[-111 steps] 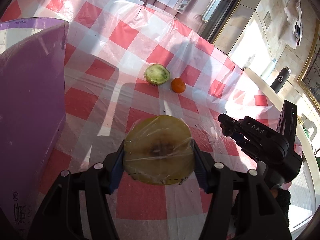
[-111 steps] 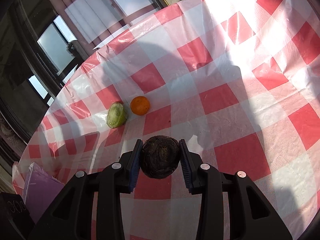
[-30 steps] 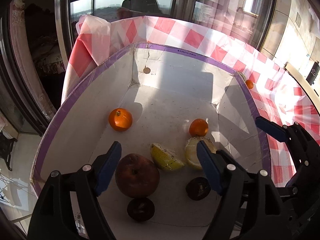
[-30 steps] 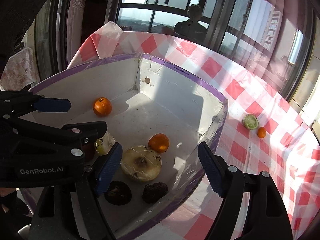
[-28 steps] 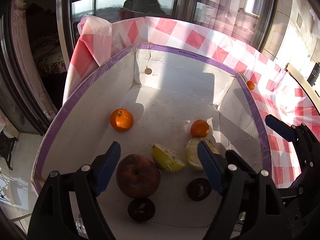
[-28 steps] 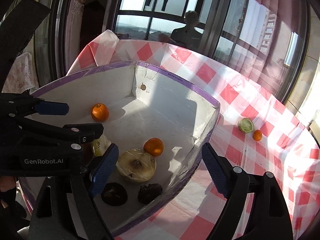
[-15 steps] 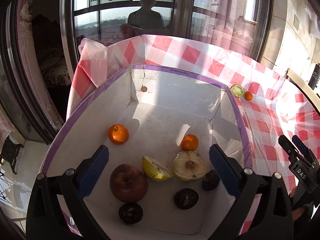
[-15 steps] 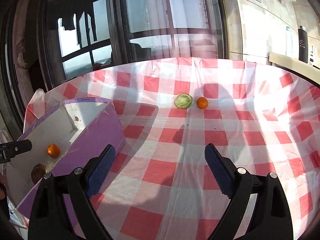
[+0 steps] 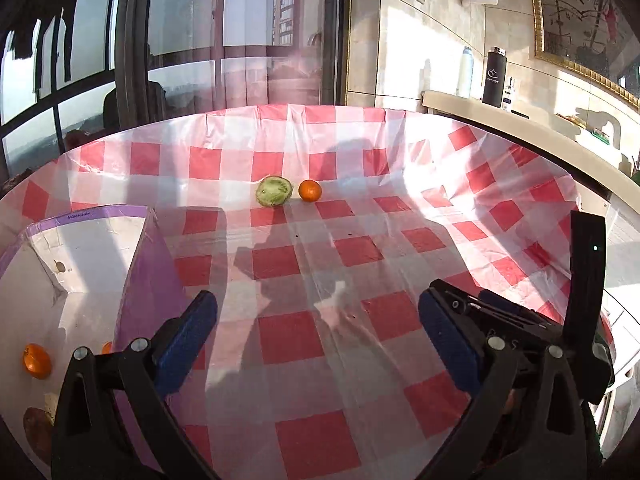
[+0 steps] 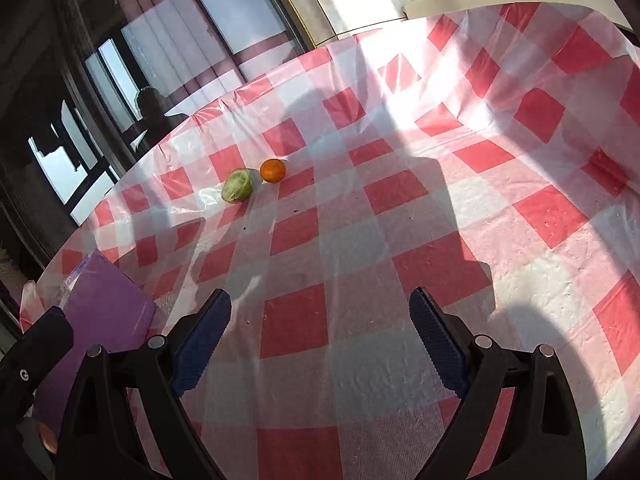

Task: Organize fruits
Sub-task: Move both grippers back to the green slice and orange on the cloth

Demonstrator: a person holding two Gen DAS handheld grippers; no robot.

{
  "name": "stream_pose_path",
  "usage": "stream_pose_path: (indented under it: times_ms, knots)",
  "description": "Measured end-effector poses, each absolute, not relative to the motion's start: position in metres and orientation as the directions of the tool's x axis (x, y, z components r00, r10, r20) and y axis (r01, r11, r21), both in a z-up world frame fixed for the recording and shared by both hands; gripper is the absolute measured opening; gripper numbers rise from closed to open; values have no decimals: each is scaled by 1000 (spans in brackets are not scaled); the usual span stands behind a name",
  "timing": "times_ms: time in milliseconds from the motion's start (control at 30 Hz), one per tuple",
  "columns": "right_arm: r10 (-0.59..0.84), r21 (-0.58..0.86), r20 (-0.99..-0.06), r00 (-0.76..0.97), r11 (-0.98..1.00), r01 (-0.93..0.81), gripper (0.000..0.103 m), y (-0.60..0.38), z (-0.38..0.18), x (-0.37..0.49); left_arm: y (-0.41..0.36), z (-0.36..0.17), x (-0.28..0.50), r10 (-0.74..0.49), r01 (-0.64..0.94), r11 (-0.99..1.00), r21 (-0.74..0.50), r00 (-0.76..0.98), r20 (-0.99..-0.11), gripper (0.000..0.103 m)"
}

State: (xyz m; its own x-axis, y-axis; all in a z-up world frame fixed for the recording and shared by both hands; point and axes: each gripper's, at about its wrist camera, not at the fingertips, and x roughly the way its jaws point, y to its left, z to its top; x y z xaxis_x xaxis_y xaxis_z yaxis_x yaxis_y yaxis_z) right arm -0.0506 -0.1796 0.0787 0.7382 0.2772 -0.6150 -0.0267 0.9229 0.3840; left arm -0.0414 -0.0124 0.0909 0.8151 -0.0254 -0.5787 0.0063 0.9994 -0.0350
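Note:
A green fruit half [image 9: 273,191] and a small orange [image 9: 310,191] lie side by side far out on the red-checked tablecloth; they also show in the right wrist view, the green half [image 10: 237,185] left of the orange [image 10: 273,170]. The purple box [image 9: 148,276] with a white inside stands at the left, with an orange [image 9: 37,361] and a brown fruit [image 9: 37,427] in it. My left gripper [image 9: 318,340] is open and empty above the cloth beside the box. My right gripper [image 10: 320,340] is open and empty; it shows at the right of the left wrist view [image 9: 516,316].
The purple box's outer wall [image 10: 100,308] is at the lower left of the right wrist view. Windows run behind the table. A ledge [image 9: 520,128] at the back right carries a dark bottle [image 9: 495,77].
Both grippers have swung away from over the box, right and towards the open tablecloth. The two loose fruits now lie ahead of both. Both grippers stay open and empty.

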Motion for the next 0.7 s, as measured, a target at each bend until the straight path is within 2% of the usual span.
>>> stream_pose_path:
  times_ms: [133,267,400,567,700]
  knots:
    - [326,439,-598,733,898,-41,88,-185,75,-51,10,48,33,-13,-139,975,-173,744,-669,101]
    - [353,403,-576,737,907,-120,88,-173,80,-56,37,24,72,3,-261,926,-271,724,-689,101]
    - [359,379,-579,732,913,-148,88,-167,81,-57,52,21,73,-47,-255,898,-358,753,-656,101]
    - [380,441,-593,710,891,-109,88,-181,76,-38,55,22,68,-94,-217,889,-404,776,-624,101]
    - [300,375,-623,723,925,-61,88,-186,78,6,55,18,74,-109,-215,887,-409,763,-638,101]
